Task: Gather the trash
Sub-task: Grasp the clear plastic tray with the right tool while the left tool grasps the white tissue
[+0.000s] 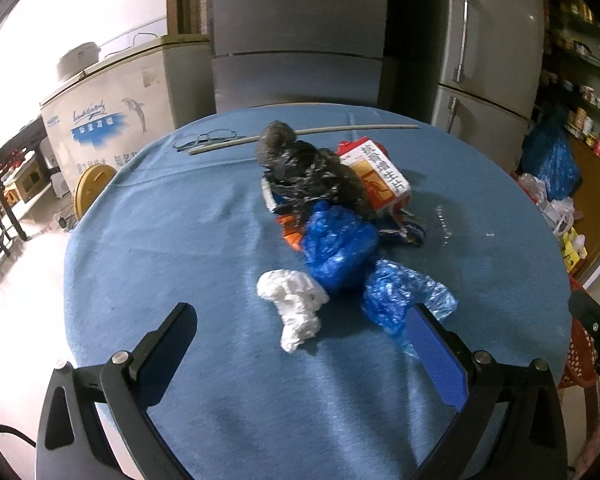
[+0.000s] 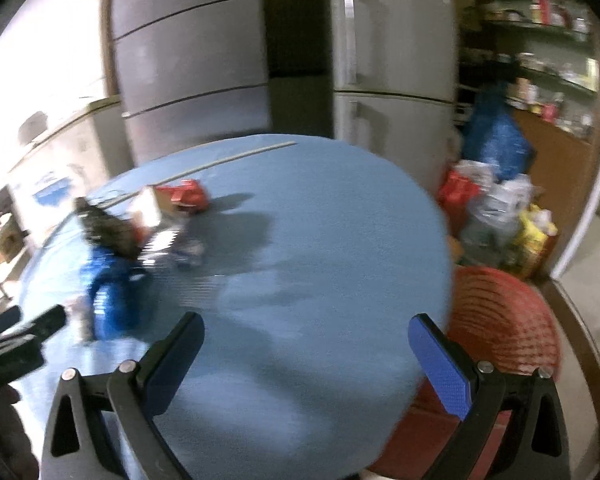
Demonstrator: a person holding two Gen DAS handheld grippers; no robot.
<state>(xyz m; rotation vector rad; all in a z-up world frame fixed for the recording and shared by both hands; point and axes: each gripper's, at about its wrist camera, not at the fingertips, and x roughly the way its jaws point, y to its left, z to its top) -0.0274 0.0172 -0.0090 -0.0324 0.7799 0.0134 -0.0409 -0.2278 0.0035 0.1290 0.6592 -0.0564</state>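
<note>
Your left gripper (image 1: pixel 300 320) is spread wide w/ nothing in it, lined up on the white tissue wad (image 1: pixel 294 306), prob your first grab. Rest of the trash pile (image 1: pixel 332 200) sits mid table (image 1: pixel 160 240). Right gripper (image 2: pixel 306 336) also wide, empty, parked near the red basket (image 2: pixel 504 320), likely the drop spot.

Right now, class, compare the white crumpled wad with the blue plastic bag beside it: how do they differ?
The white crumpled wad is matte and smaller; the blue plastic bag is glossy and bulkier. The wad lies nearest the left gripper; the bag sits farther back against the pile. Both are crumpled and rest on the blue tablecloth.
</note>
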